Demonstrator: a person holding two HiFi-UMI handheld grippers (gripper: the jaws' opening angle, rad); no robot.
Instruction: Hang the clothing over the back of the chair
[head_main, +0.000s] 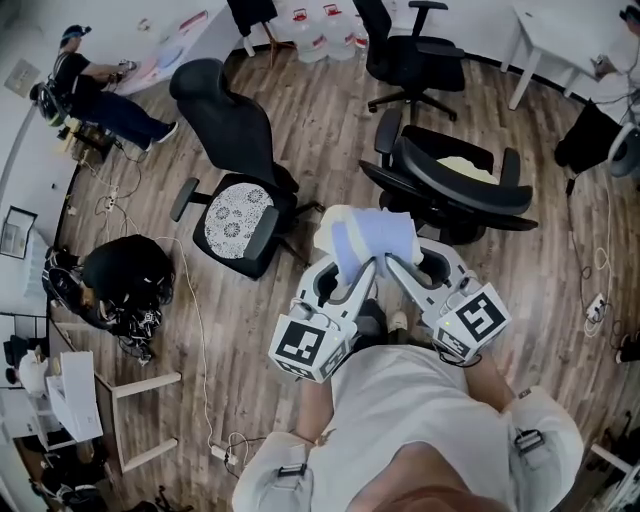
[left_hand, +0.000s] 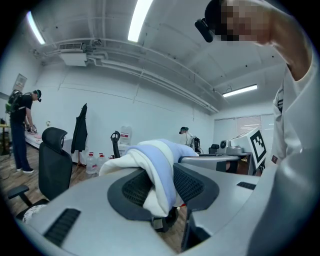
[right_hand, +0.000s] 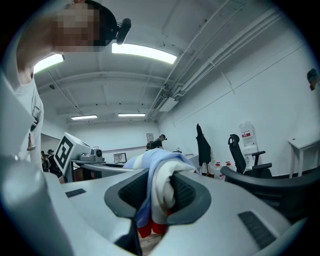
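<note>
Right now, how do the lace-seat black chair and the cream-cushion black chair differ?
The lace-seat black chair has a tall back with headrest; the cream-cushion black chair has a low curved one. The former stands left of the held white-and-blue clothing, the latter just beyond it. Both have armrests.

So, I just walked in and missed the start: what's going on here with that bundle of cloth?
A person holds a claw in each hand. The left claw and the right claw are both shut on one bunched white and pale blue garment, held up between them. A black office chair stands just ahead, its backrest toward the person; the garment is not yet draped over it.
</note>
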